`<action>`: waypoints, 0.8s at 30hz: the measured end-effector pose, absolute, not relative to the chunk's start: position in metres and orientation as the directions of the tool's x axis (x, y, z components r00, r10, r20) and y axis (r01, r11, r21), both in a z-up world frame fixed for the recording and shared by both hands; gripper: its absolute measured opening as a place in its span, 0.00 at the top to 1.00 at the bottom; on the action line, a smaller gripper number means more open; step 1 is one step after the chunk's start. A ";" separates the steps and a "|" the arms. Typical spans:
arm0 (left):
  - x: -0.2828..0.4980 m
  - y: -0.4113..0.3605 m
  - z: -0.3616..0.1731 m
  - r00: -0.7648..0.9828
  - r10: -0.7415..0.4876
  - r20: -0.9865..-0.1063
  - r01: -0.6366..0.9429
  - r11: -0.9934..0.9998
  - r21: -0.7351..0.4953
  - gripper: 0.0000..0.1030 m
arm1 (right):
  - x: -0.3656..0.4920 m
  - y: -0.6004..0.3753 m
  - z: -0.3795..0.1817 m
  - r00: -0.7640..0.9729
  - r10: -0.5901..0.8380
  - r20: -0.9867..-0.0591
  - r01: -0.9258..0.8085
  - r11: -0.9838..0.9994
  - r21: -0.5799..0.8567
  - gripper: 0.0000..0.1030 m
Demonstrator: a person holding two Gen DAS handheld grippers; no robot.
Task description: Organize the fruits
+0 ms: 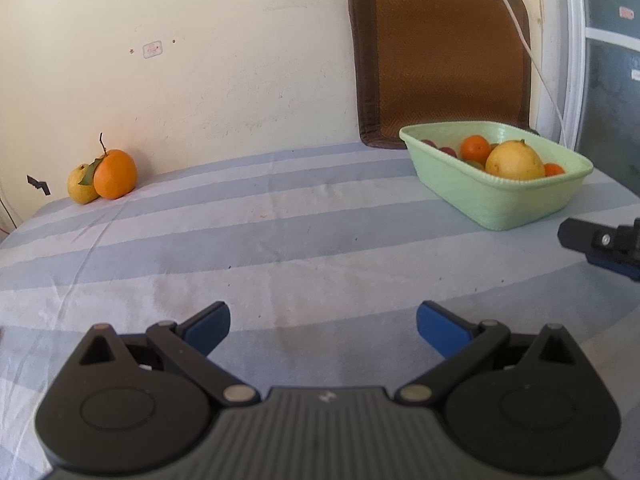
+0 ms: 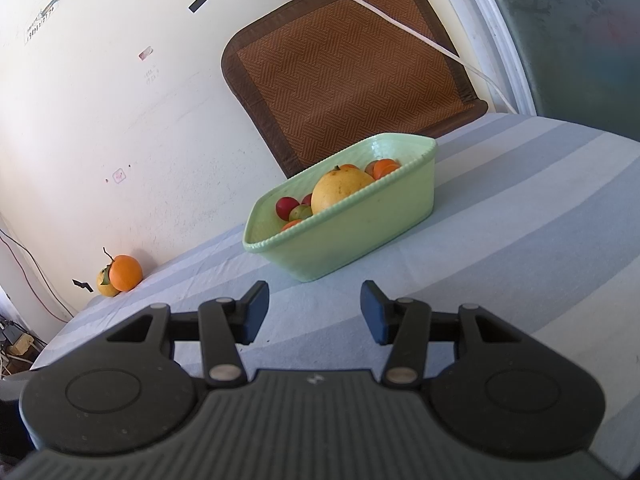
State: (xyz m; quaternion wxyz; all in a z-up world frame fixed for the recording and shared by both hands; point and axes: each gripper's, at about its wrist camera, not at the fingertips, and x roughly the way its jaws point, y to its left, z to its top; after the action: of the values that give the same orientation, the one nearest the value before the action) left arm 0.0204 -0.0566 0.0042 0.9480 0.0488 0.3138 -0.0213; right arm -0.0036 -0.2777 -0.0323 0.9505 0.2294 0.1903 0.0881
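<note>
Above the striped cloth (image 1: 280,232) we hold both grippers empty: left gripper (image 1: 323,326) spread wide, right gripper (image 2: 314,311) jaws apart. Our green basket (image 2: 360,232), fruit inside, sits ahead right, long axis running diagonally. An orange (image 1: 115,174) and pear (image 1: 80,184) touch by the far-left wall; a brown mat (image 1: 440,56) leans behind the basket.
</note>
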 end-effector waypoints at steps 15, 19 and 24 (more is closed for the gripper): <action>0.017 -0.056 0.009 0.795 0.059 -0.604 0.019 0.992 0.122 0.00 | -0.003 -0.277 -0.033 0.911 0.256 -0.323 -0.083 0.881 0.465 0.48; 0.020 -0.056 0.009 0.793 0.071 -0.605 0.011 0.991 0.131 0.00 | -0.003 -0.277 -0.033 0.911 0.256 -0.322 -0.083 0.881 0.466 0.48; 0.021 -0.053 0.006 0.781 0.066 -0.621 0.011 0.993 0.120 0.00 | -0.003 -0.277 -0.033 0.911 0.257 -0.322 -0.084 0.881 0.466 0.48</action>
State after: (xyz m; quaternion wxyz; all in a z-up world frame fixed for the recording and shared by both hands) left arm 0.0214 -0.0530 0.0058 0.9418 0.0583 0.3308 0.0147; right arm -0.0034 -0.2769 -0.0334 0.9508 0.2271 0.1907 0.0896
